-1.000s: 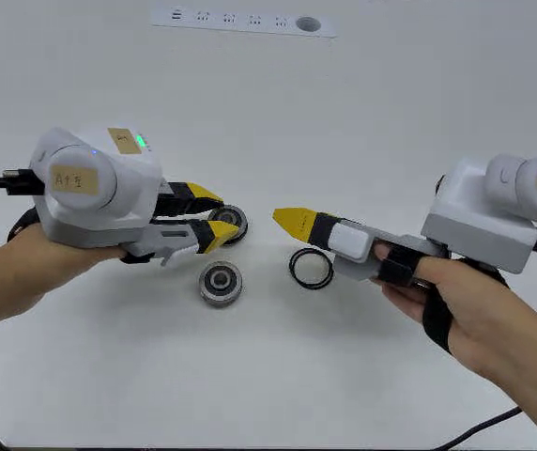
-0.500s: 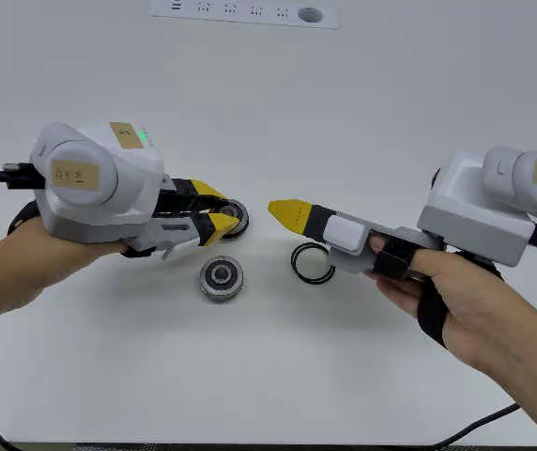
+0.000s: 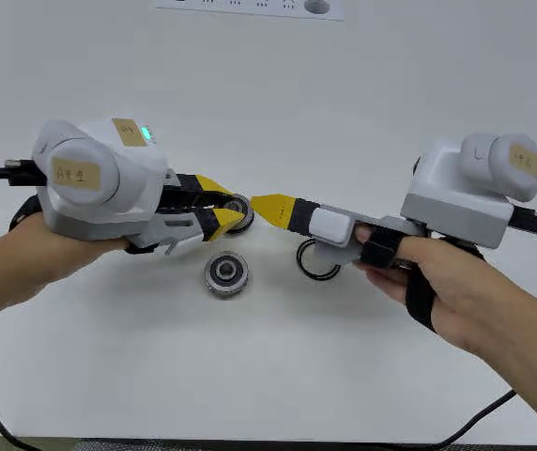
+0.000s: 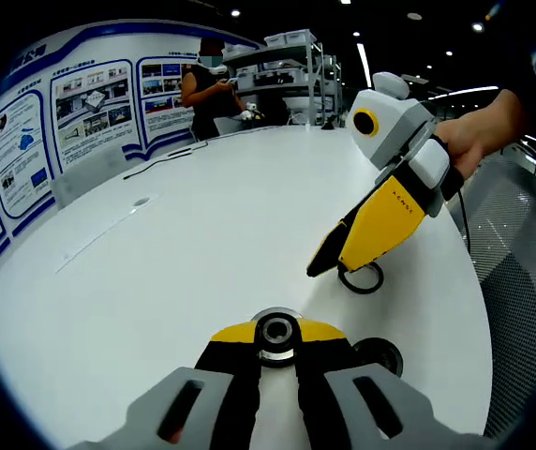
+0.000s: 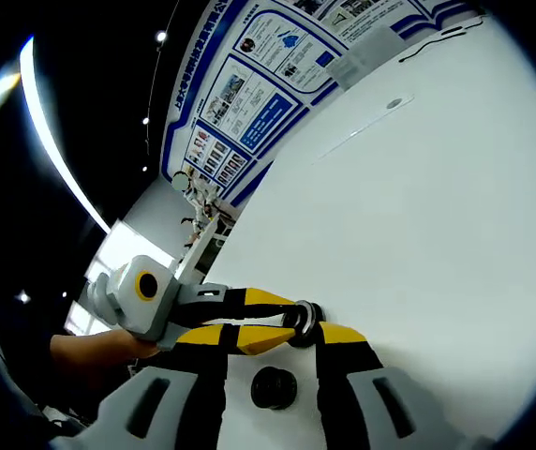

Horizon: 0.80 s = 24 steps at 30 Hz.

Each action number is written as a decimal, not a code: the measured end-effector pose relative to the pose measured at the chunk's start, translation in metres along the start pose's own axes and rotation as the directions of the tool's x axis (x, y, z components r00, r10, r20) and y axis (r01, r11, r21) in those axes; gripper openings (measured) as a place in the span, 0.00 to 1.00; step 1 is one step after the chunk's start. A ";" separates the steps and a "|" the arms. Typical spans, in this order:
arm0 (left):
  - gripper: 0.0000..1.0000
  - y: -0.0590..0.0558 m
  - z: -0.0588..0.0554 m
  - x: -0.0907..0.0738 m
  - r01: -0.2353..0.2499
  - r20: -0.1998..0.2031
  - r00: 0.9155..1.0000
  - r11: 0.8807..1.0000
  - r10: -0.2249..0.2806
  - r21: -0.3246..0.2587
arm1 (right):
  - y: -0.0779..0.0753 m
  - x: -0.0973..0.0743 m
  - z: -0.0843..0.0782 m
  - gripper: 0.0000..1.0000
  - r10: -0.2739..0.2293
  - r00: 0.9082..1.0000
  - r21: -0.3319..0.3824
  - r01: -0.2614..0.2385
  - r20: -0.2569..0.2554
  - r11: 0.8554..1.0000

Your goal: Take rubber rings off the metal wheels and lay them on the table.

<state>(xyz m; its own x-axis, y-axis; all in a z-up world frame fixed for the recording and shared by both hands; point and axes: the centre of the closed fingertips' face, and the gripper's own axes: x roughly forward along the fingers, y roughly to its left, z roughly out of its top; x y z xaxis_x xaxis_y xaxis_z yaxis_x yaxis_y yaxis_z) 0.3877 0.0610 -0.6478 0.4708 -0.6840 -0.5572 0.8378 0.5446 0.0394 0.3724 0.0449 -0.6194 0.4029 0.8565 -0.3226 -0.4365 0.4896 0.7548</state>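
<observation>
Observer: Grippers logged. Left gripper [image 3: 222, 207] was clamped on a wheel [image 3: 239, 213]; whether the wheel touched the table [image 3: 362, 113], I could not tell. Right gripper [image 3: 270, 209] had its jaws apart, with the tips just beside that wheel, one on each side in the right gripper view.

Operator: Other parts?

Observer: One ring [image 3: 317, 277] lay on the table to the right of the held wheel, partly under the right gripper. A second wheel [image 3: 226, 273] lay on the person's side of the held wheel, near it but apart. Its dark rim looked like a ring not yet taken.

Operator: Step in hand, as I read it, was stripping the held wheel. How to do it well?

Observer: Judgement only. The left clamp should be firm and leave some rim free. The right tips should catch the rubber edge alone, not the metal, then peel outward round the rim. A straight pull might twist the wheel out. Whether the ring had begun to lift, I could not tell.
</observation>
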 end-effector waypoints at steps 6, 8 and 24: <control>0.13 0.001 0.000 0.000 0.002 0.007 1.000 1.000 -0.002 -0.003 | 0.009 0.016 0.007 0.57 0.065 0.998 -0.028 -0.065 0.004 0.998; 0.13 0.001 0.000 0.001 0.006 0.007 1.000 1.000 -0.006 -0.001 | 0.012 0.022 0.009 0.60 0.100 0.995 -0.042 -0.101 -0.018 0.994; 0.13 0.001 -0.001 0.002 0.017 0.008 1.000 1.000 -0.017 0.012 | 0.003 0.039 -0.006 0.63 0.143 0.976 -0.071 -0.156 -0.162 0.985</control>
<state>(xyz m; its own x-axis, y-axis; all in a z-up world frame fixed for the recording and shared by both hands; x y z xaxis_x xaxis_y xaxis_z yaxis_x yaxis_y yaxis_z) 0.3895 0.0603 -0.6498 0.4588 -0.6968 -0.5513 0.8487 0.5274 0.0397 0.3816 0.0806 -0.6334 0.2009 0.9327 -0.2995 -0.5499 0.3604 0.7535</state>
